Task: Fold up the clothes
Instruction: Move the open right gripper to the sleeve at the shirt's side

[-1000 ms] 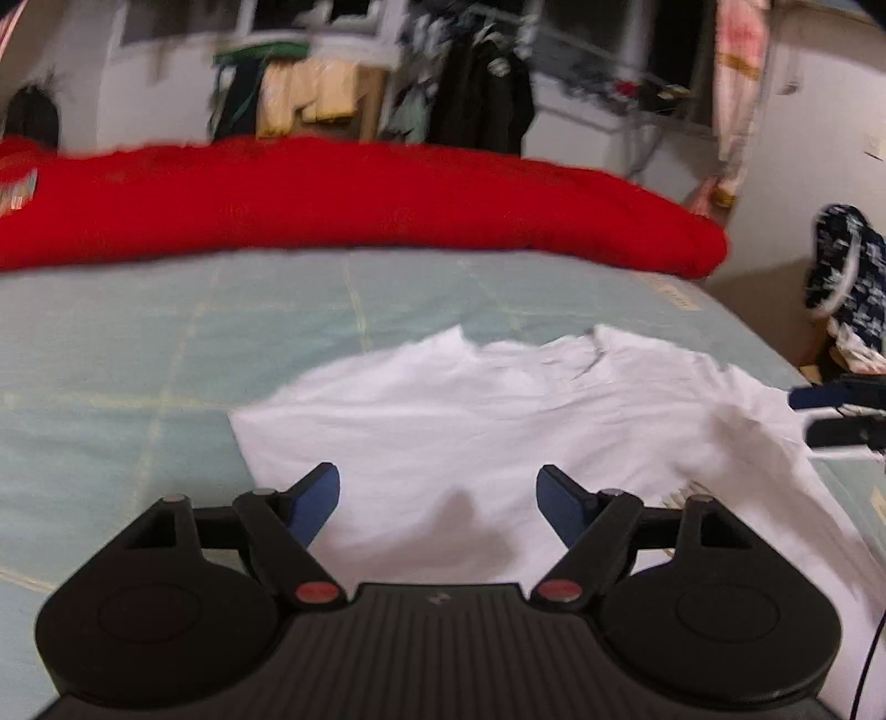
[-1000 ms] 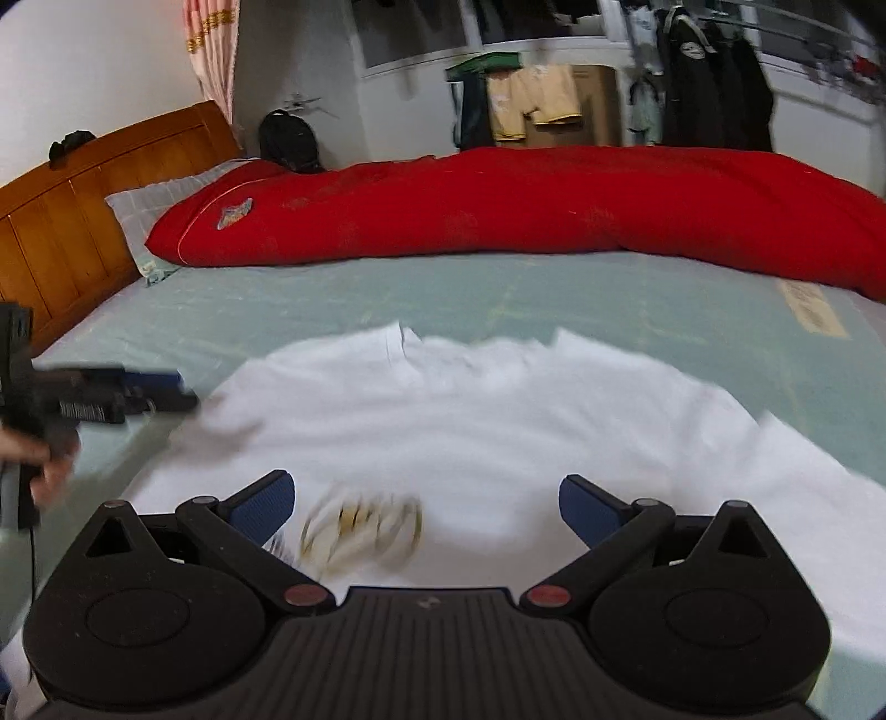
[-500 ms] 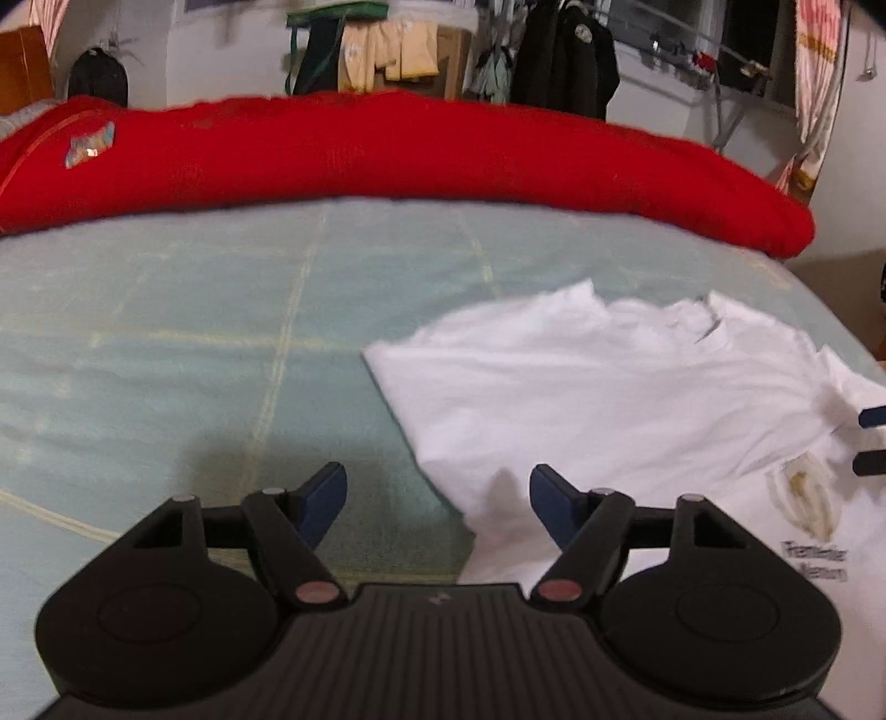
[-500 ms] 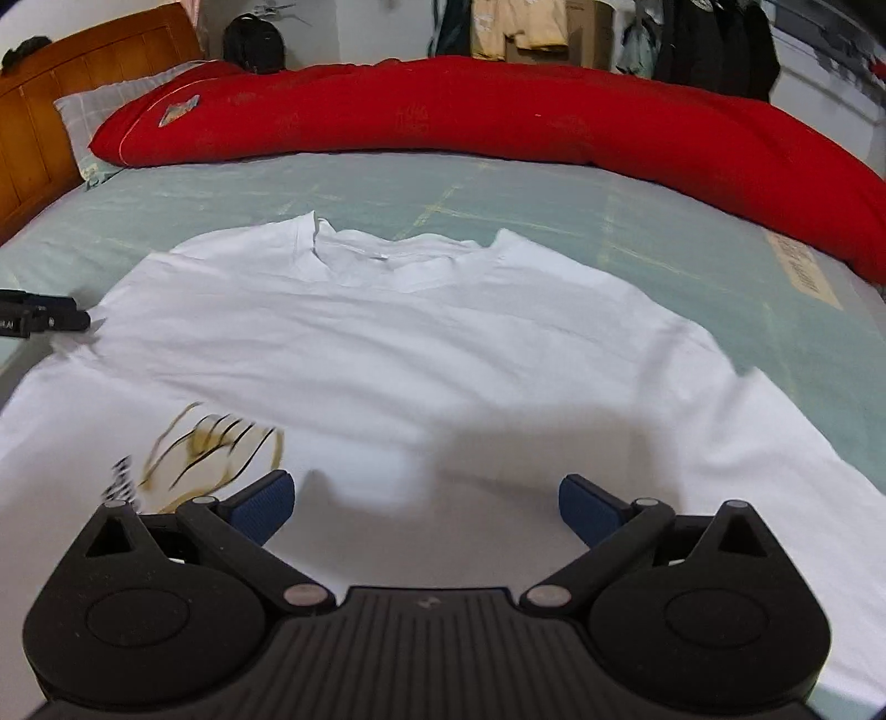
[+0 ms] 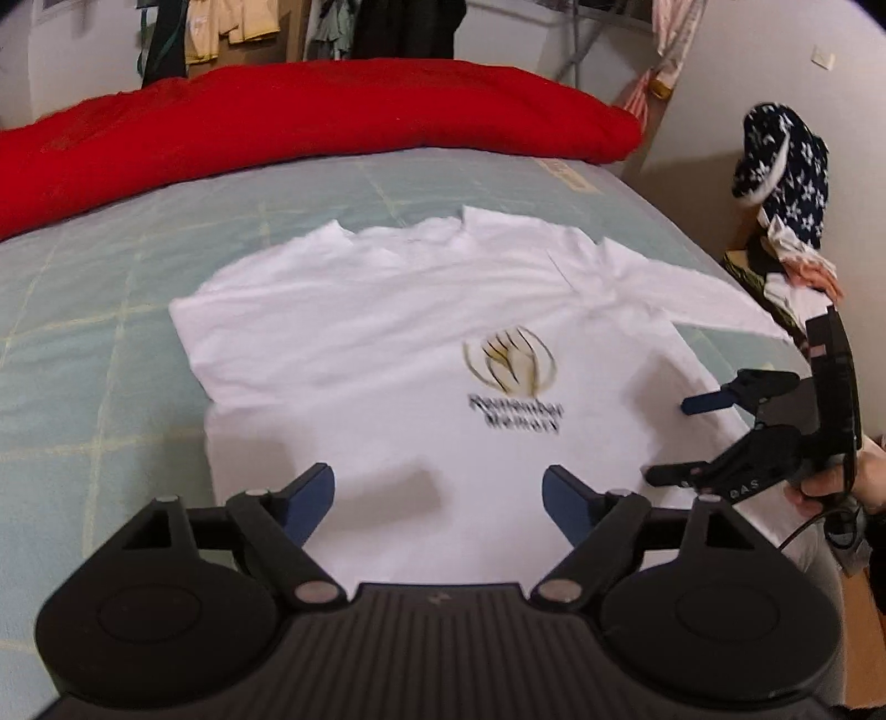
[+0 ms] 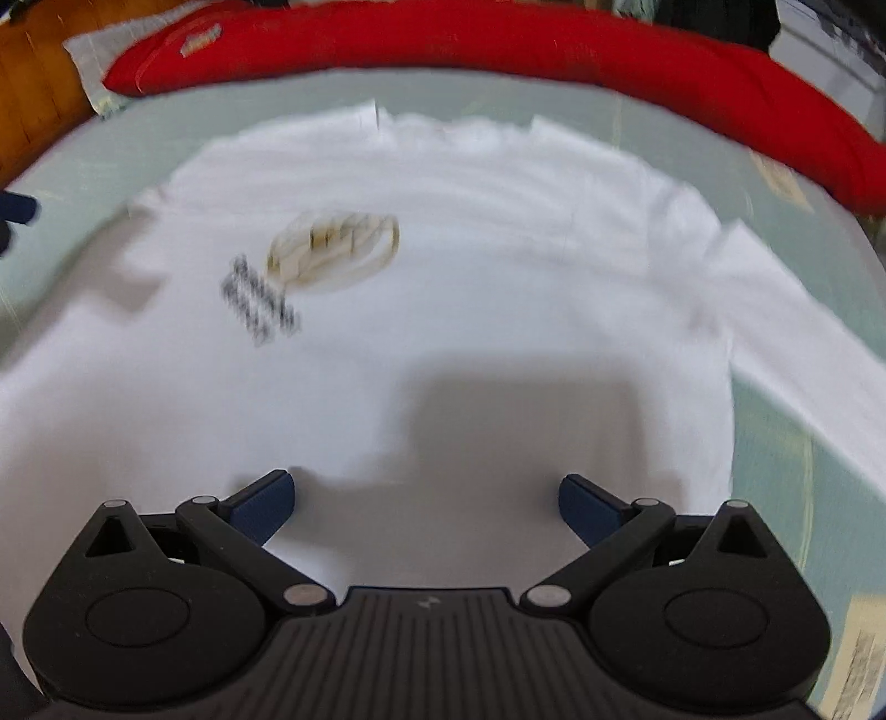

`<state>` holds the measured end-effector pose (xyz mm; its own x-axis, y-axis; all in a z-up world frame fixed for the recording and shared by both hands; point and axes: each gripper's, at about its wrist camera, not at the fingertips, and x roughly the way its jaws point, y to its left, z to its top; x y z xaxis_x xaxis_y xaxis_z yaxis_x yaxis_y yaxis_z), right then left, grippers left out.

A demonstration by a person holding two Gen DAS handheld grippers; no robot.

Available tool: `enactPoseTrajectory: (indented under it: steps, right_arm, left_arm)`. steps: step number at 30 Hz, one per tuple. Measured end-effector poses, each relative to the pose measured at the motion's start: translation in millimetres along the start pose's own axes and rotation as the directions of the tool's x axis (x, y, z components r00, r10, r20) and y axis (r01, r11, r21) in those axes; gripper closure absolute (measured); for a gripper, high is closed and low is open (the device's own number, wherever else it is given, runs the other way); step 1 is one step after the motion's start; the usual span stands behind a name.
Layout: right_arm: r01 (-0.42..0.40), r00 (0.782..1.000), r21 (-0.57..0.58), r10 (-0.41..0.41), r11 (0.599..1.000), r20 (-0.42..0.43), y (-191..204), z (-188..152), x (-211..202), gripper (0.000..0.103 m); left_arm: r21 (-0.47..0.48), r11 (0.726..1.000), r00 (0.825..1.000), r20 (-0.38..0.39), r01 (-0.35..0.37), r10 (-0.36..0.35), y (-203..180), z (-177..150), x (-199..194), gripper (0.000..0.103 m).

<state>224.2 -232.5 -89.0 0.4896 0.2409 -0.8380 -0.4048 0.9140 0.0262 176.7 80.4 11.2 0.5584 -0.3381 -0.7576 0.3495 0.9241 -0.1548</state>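
A white T-shirt point(image 5: 387, 332) with a gold emblem and dark lettering lies spread flat, front up, on the pale green bed sheet point(image 5: 99, 343). It also fills the right wrist view point(image 6: 470, 288), blurred. My left gripper point(image 5: 437, 498) is open and empty, hovering over the shirt's lower part. My right gripper point(image 6: 423, 501) is open and empty over the shirt's lower right part. It also shows in the left wrist view point(image 5: 673, 437), at the shirt's right edge, held by a hand.
A long red duvet point(image 5: 277, 127) lies across the far side of the bed, also in the right wrist view point(image 6: 498, 50). A wooden headboard point(image 6: 33, 99) stands far left. A pile of clothes point(image 5: 786, 183) sits beyond the bed's right edge.
Both grippers have swung over the shirt: the left view turned right so the shirt now sits centred, and the right gripper moved lower and closer to the cloth. Both jaws stayed open.
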Motion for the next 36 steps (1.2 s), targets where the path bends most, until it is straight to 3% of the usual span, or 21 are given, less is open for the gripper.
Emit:
enactPoseTrajectory:
  steps: [5, 9, 17, 23, 28, 31, 33, 36]
  right_arm:
    - [0.031, 0.999, 0.07, -0.034, 0.997, 0.034, 6.9, -28.6, -19.0, 0.0]
    - [0.031, 0.998, 0.075, -0.035, 0.997, 0.061, 14.0, -58.5, -33.5, 0.0]
    - [0.058, 0.978, 0.123, -0.081, 0.991, 0.191, 22.4, -104.2, -46.0, 0.0]
    - [0.088, 0.959, 0.156, -0.126, 0.984, 0.254, 27.7, -118.7, -47.9, 0.0]
    - [0.09, 0.956, 0.15, -0.128, 0.985, 0.263, 27.8, -120.2, -46.9, 0.0]
    - [0.091, 0.955, 0.145, -0.128, 0.985, 0.269, 28.6, -121.9, -47.3, 0.0]
    - [0.093, 0.955, 0.129, -0.125, 0.987, 0.268, 29.7, -124.6, -49.7, 0.0]
    - [0.096, 0.957, 0.089, -0.117, 0.991, 0.265, 30.7, -137.3, -61.7, 0.0]
  left_arm:
    - [0.073, 0.992, 0.995, 0.023, -0.101, 0.099, -23.5, -60.5, 9.3, 0.021]
    - [0.059, 0.995, 0.996, -0.025, -0.083, 0.085, -30.9, -110.8, 10.6, 0.021]
    - [0.022, 0.99, 0.99, 0.02, -0.137, 0.136, -45.1, -167.0, -20.7, 0.019]
    - [-0.085, 0.977, 0.979, 0.052, -0.193, 0.198, -57.9, -191.1, -40.6, 0.018]
    - [-0.062, 0.98, 0.974, 0.119, -0.188, 0.194, -65.6, -176.4, -47.6, 0.017]
    - [-0.077, 0.977, 0.971, 0.117, -0.2, 0.208, -63.5, -164.8, -35.4, 0.017]
    - [-0.13, 0.969, 0.973, 0.069, -0.211, 0.221, -57.4, -166.0, -21.5, 0.017]
    - [-0.13, 0.968, 0.969, 0.09, -0.217, 0.229, -59.2, -175.9, -18.2, 0.013]
